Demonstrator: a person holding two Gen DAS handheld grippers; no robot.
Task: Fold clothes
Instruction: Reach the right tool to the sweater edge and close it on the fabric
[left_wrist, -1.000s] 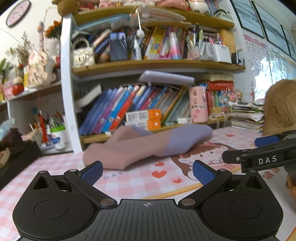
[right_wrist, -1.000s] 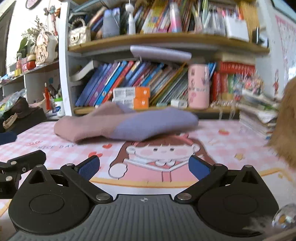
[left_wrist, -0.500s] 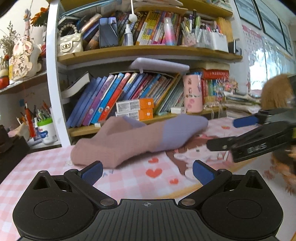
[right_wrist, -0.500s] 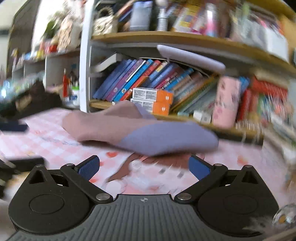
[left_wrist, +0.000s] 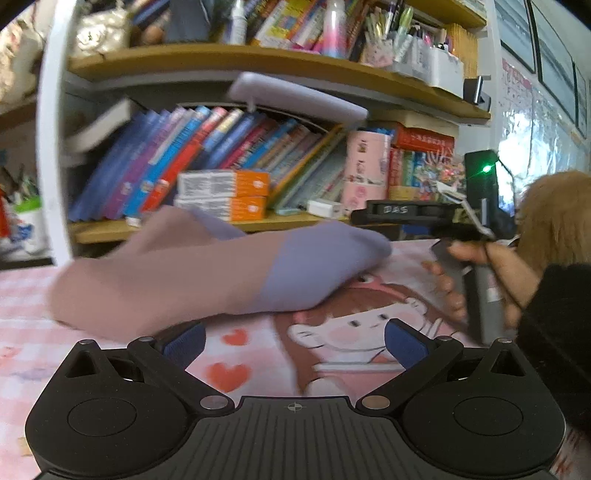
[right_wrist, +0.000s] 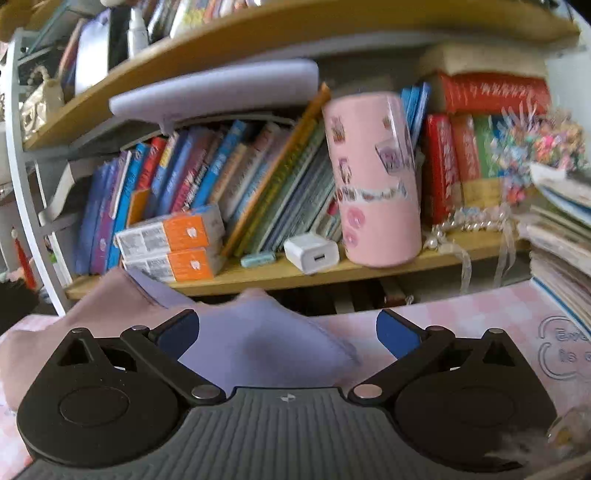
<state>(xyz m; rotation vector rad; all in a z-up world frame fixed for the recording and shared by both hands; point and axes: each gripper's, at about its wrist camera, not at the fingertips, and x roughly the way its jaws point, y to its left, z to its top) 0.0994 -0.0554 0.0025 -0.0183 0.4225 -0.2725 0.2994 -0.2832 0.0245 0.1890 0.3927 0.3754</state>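
**A:** So here's what we've got. From the left wrist cam, our left gripper (left_wrist: 293, 341) has its blue-padded jaws spread wide with nothing between them. Just beyond the tips lies the soft mauve-and-lavender knit sock (left_wrist: 221, 273), flat across the pink checked cartoon desk mat (left_wrist: 236, 369), mauve part past the left jaw, lavender part ahead of the gap and toward the right jaw.

**B:** Yep, and on the right wrist cam our right gripper (right_wrist: 288, 332) is spread wide too, gripping nothing. The lavender end of the sock (right_wrist: 258, 347) sits right in the gap between the jaws, closer to the left one. We can't tell if the pads actually touch the fabric, it's blurry.

**A:** Left cam also catches the right hand (left_wrist: 480, 273) wrapped around its handle, off past the right jaw, with a black sleeve (left_wrist: 557, 332) at the edge. The black tool with white DAS lettering reaches toward the sock's lavender tip.

**B:** Background straight ahead of both jaws: the wooden bookshelf (right_wrist: 332, 269) with slanted books, two stacked orange-and-white cardboard boxes (right_wrist: 170, 247), a small white charger block (right_wrist: 312, 253) and a tall pink sticker-covered cylinder (right_wrist: 373, 177). All well behind the sock.
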